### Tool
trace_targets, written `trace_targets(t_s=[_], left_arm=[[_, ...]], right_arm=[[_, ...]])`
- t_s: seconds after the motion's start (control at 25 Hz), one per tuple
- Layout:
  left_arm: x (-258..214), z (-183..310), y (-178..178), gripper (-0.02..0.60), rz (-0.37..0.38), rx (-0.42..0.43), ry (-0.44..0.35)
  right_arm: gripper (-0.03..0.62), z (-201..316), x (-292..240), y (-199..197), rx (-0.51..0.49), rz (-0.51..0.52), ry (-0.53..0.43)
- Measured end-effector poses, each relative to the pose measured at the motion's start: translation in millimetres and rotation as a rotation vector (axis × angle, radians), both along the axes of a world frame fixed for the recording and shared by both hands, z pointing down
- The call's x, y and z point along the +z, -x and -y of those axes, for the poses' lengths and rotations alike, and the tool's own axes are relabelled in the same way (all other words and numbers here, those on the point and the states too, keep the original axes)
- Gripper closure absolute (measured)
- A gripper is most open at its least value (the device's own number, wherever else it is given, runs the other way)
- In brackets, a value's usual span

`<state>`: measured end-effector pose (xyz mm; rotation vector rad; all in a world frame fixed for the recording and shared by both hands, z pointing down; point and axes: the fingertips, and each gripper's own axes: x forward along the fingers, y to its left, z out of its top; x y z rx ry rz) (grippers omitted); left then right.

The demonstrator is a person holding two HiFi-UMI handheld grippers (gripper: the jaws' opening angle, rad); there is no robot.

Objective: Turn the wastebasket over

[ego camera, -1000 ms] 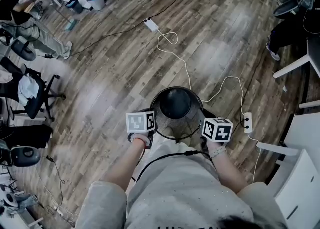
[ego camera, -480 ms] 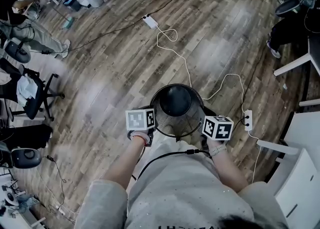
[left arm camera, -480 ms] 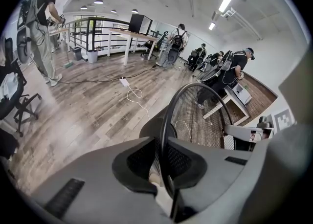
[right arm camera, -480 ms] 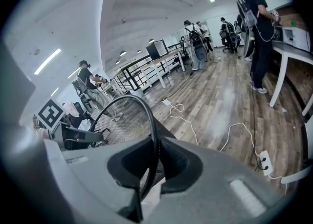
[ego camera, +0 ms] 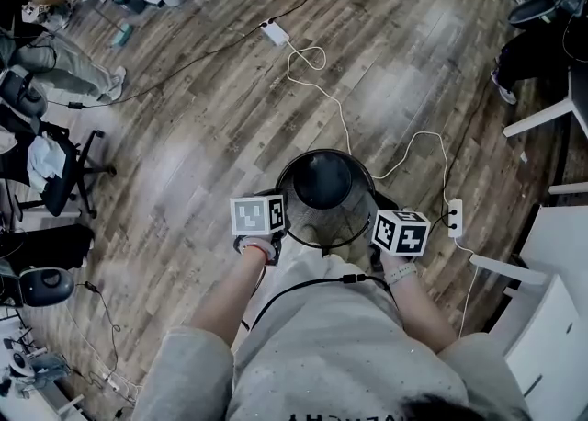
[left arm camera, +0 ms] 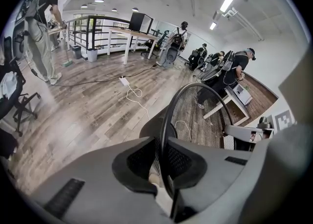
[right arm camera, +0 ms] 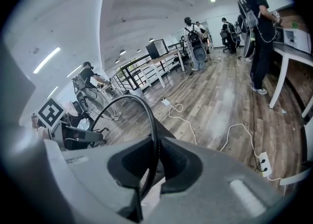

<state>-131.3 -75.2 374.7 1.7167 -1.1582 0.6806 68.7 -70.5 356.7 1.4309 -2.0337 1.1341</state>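
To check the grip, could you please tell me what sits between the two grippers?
The wastebasket, rim clamped by left gripper and right gripper; head view shows it.

Wood-plank floor (ego camera: pixel 184 134) strewn with a white cable (ego camera: pixel 338 111), black office chair (ego camera: pixel 50 166) at left, strip lights (left arm camera: pixel 228 1) overhead.

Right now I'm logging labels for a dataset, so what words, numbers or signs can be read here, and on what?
No readable words or numbers anywhere.
Marker cube on the left hand-held gripper: square code pattern only.
Marker cube on the right hand-held gripper: the same.
Shirt print: cut off at the picture's edge, unreadable.
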Motion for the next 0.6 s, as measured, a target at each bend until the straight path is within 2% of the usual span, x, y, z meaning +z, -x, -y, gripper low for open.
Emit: trace_targets(t_s=[0.6], left_arm=[[4.8,6.7,-4.9,0.557,0.000,0.005,0.021]], right_arm=[[0.559,6.6,4.6,-4.7,-0.008,-0.009,0.019]])
